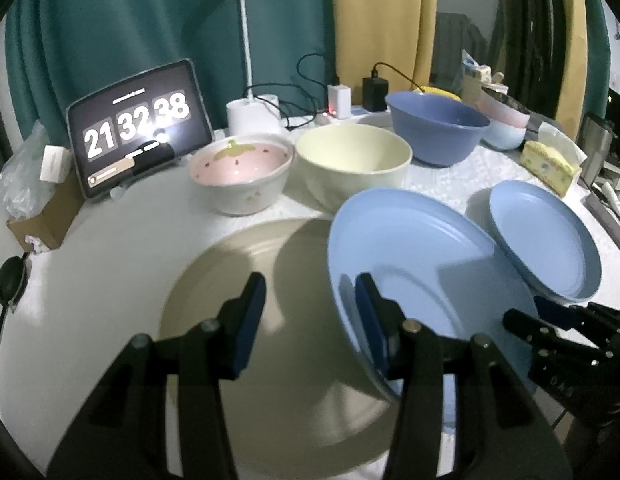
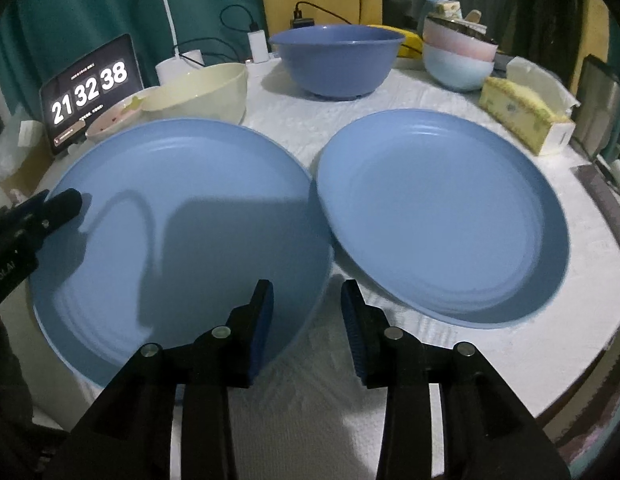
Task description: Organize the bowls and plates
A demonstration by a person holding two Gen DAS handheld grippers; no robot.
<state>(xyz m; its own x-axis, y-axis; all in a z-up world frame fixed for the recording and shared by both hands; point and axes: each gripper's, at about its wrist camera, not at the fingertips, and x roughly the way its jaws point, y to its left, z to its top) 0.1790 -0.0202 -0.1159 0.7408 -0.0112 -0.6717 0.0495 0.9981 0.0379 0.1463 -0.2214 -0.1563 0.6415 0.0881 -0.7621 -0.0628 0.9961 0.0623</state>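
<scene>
A blue plate (image 2: 182, 240) fills the lower left of the right wrist view, tilted over a beige plate (image 1: 238, 320) that lies at lower centre of the left wrist view. The right gripper (image 2: 307, 320), bottom centre, has its jaws apart astride the plate's near rim. The left gripper (image 1: 310, 320) is spread wide, one finger against the plate's edge. A second blue plate (image 2: 441, 220) rests at right; bowls and a tablet clock (image 2: 90, 88) stand behind.
</scene>
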